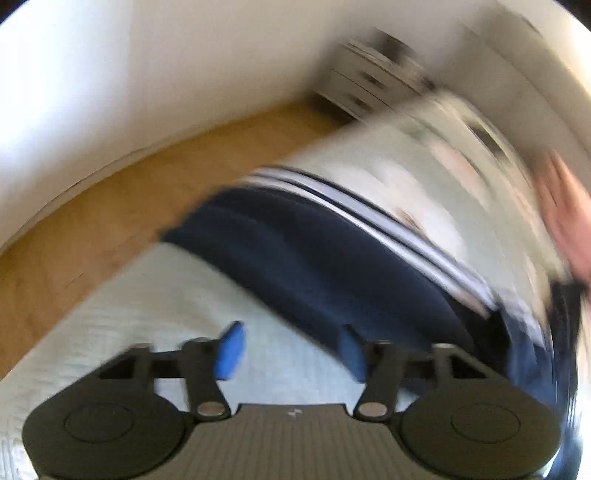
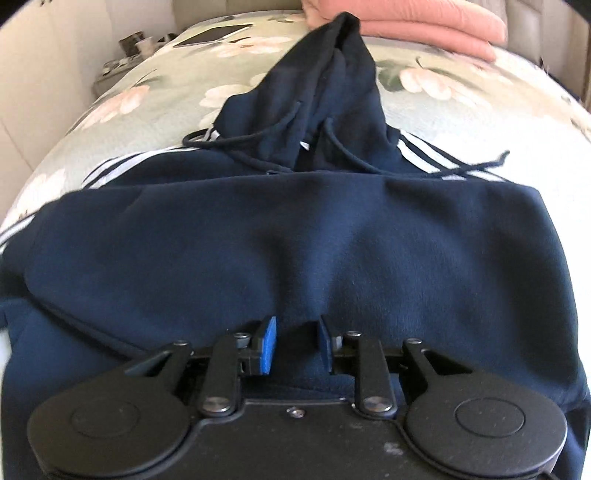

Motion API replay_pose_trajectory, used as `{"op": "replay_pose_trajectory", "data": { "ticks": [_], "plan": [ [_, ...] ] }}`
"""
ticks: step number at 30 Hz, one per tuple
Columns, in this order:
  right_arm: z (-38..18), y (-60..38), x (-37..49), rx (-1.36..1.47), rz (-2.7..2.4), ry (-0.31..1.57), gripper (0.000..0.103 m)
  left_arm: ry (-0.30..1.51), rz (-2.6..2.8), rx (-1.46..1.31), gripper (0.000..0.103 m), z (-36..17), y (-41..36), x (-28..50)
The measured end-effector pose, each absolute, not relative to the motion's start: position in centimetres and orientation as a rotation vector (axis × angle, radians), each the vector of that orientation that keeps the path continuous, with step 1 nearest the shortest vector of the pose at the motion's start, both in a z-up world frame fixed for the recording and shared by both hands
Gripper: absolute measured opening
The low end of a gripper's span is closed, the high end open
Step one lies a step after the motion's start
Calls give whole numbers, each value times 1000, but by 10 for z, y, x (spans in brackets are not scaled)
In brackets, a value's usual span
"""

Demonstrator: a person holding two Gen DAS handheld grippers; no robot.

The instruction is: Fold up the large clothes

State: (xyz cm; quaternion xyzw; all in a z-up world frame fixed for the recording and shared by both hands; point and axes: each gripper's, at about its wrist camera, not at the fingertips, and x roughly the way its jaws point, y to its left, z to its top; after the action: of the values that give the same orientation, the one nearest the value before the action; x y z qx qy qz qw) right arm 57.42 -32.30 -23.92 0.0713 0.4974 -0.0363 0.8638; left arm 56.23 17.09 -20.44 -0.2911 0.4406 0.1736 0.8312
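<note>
A navy hoodie (image 2: 295,236) with white sleeve stripes lies on the bed, its lower part folded up over the chest, hood (image 2: 325,85) and drawstrings stretched away. My right gripper (image 2: 295,345) sits on its near edge with blue pads partly apart and a ridge of navy fabric between them. In the blurred left wrist view, my left gripper (image 1: 291,350) is open and empty above the bedspread, just short of the hoodie's striped sleeve (image 1: 332,240).
The bed has a pale floral bedspread (image 2: 480,110). Folded pink clothes (image 2: 424,26) lie at the far end, a tablet (image 2: 214,35) at far left. A wooden floor (image 1: 110,206), white wall and a small drawer unit (image 1: 369,81) lie beside the bed.
</note>
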Motion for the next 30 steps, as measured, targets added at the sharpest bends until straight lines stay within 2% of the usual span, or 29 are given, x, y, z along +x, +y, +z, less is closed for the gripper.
{"op": "replay_pose_trajectory", "data": {
  "ticks": [5,7,8,9,10,11,12,15,19,24,28,29,30],
  "plan": [
    [-240,-322,577,168,-86,1048,30,850,425,-801,81,-229,215,581],
    [-240,-321,577,159,-85,1043,30,833,447,-753,79,-229,213,597],
    [-240,-321,576,159,-85,1041,30,840,466,-710,70,-229,211,606],
    [-240,-321,576,162,-84,1040,30,849,506,-652,51,-231,207,611],
    [-241,-321,576,165,-83,1040,30,849,530,-598,44,-231,204,617],
    [-241,-321,577,161,-82,1041,30,840,536,-559,21,-229,199,623],
    [-241,-321,577,158,-78,1043,30,846,530,-519,10,-226,198,629],
    [-240,-322,578,159,-71,1044,30,820,512,-379,8,-203,178,640],
    [-227,-335,565,256,-77,1023,32,670,440,-203,8,-148,134,630],
    [-207,-359,518,338,-149,988,33,436,143,90,8,-81,19,601],
    [-197,-384,482,392,-225,983,33,333,-173,255,9,-69,-91,569],
    [-195,-392,474,407,-248,982,33,332,-261,299,10,-74,-117,562],
    [-194,-400,467,419,-270,982,34,350,-372,371,16,-85,-147,556]
  ]
}}
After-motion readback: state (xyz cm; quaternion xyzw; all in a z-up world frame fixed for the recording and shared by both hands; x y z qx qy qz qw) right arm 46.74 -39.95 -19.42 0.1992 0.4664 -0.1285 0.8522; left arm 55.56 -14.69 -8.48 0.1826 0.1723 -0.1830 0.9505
